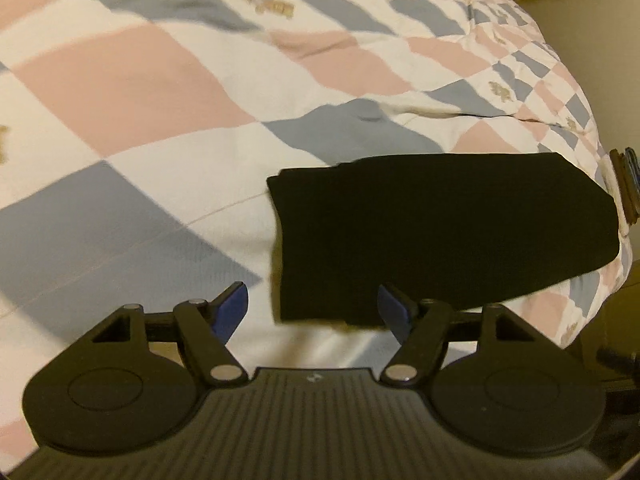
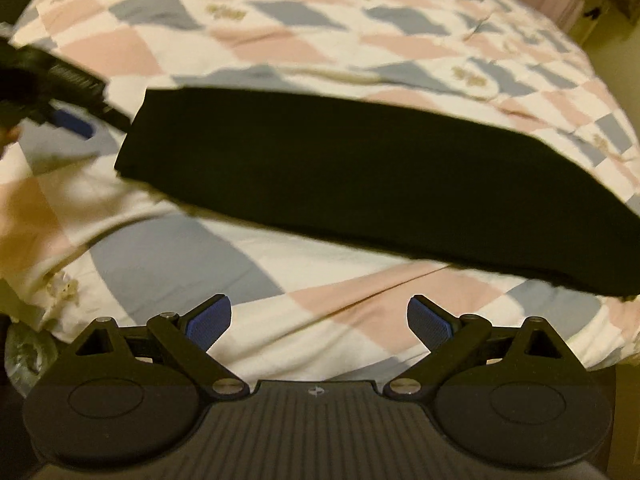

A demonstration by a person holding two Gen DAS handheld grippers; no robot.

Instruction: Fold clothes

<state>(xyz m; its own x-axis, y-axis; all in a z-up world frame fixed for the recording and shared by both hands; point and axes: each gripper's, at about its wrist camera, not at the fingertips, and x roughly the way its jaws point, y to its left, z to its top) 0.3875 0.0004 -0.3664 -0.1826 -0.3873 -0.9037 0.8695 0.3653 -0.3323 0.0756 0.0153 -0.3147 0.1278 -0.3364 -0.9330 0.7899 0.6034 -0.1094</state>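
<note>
Both the left hand-held gripper and right hand-held gripper are released and empty. The black garment lies folded on the bed just ahead; a one-layer pinch could undo the fold.

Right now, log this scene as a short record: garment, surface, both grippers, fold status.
garment: black garment, folded into a long flat band, lying across the bed
surface: checked quilt in pink, grey-blue and white, wrinkled
left gripper: open, empty, at the band's near left end, not gripping it
right gripper: open, empty, short of the band's near edge
contact: neither gripper is closed on the cloth
fold status: partly folded; the band is not yet folded along its length
</note>
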